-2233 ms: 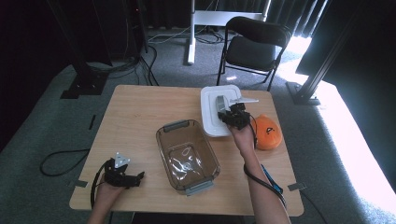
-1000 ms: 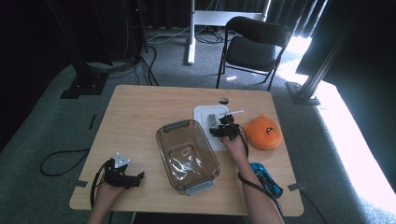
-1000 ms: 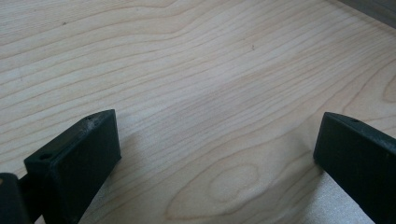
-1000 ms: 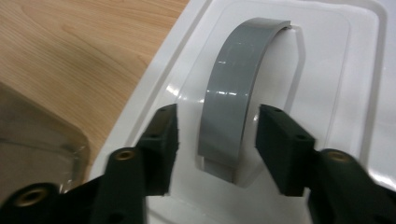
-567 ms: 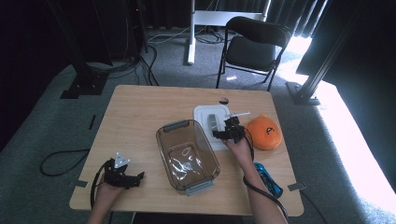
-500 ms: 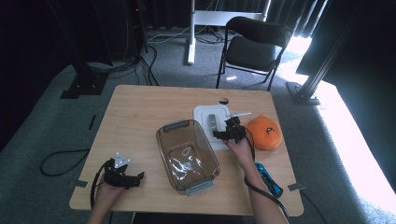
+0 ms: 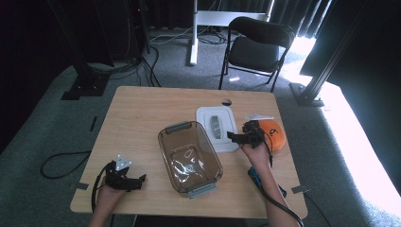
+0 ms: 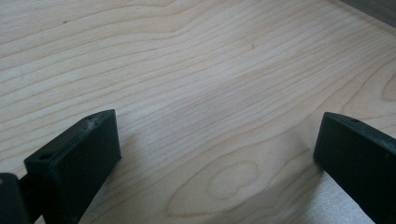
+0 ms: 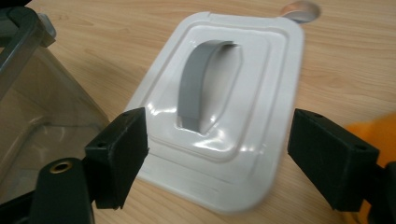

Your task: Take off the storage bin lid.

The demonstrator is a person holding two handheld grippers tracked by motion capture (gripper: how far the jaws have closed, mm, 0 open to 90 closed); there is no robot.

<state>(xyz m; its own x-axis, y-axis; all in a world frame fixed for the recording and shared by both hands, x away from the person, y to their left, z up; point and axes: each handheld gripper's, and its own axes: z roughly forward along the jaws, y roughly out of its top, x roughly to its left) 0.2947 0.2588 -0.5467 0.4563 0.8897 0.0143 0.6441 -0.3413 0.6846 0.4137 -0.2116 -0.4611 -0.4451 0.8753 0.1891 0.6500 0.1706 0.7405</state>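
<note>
A white lid (image 7: 216,128) with a grey handle (image 9: 204,84) lies flat on the wooden table (image 7: 142,118), just right of a clear plastic container (image 7: 189,156). My right gripper (image 7: 233,137) hovers at the lid's near right corner. Its jaws have just been opening and now stand wide apart, off the lid (image 9: 219,107). In the right gripper view the right gripper (image 9: 219,135) looks down on the lid, with the container (image 9: 32,93) at the left. My left gripper (image 7: 137,180) rests near the front left of the table. The left gripper (image 8: 215,135) is open over bare wood.
An orange object (image 7: 274,135) lies right of the lid, close behind my right hand. A blue item (image 7: 257,177) sits under my right forearm. A round cable hole (image 7: 226,101) is in the table behind the lid. A black folding chair (image 7: 257,45) stands beyond the far edge.
The right gripper set the lid down beside the container, opened, and drew back from it toward the near right. The left gripper stayed where it was.
</note>
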